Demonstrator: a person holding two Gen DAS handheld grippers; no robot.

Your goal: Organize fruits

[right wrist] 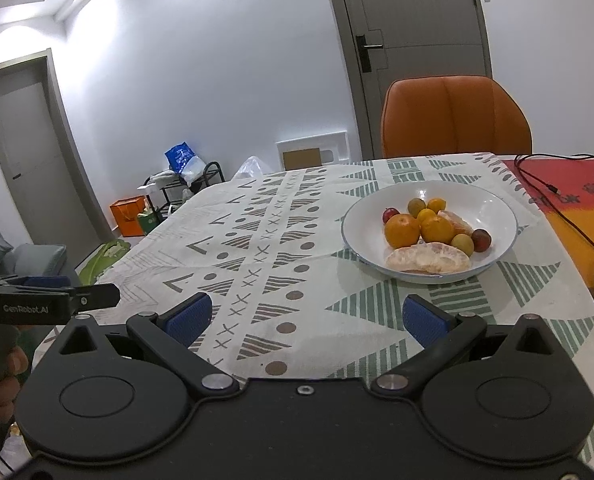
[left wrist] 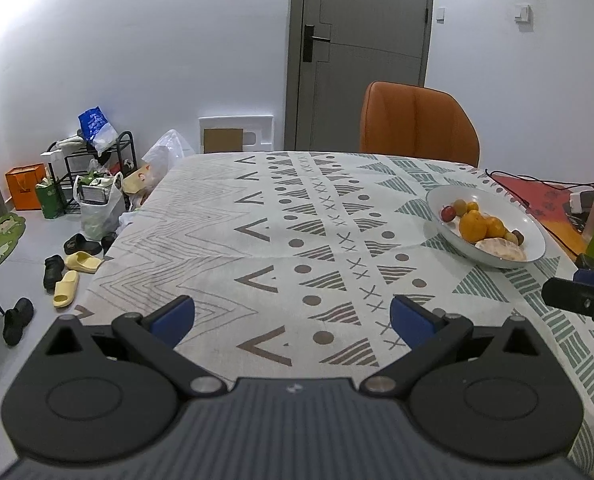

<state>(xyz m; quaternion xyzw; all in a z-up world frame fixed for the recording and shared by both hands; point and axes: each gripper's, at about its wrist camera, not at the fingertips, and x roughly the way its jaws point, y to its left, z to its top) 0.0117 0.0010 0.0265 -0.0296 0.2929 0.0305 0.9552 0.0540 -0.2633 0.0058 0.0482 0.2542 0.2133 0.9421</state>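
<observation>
Right wrist: fruit bowl (right wrist: 497, 204) beyond gripper (right wrist: 305, 320).

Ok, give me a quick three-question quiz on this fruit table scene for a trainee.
1. True or false: the left tongs grip an orange.
2. What holds the fruit? A) wicker basket B) white bowl C) tray
3. Fill in: the peeled citrus segment lies at the bowl's ___ edge, seen from the right tongs.

Key: 1 false, both tongs are open and empty. 2 B. 3 near.
</observation>
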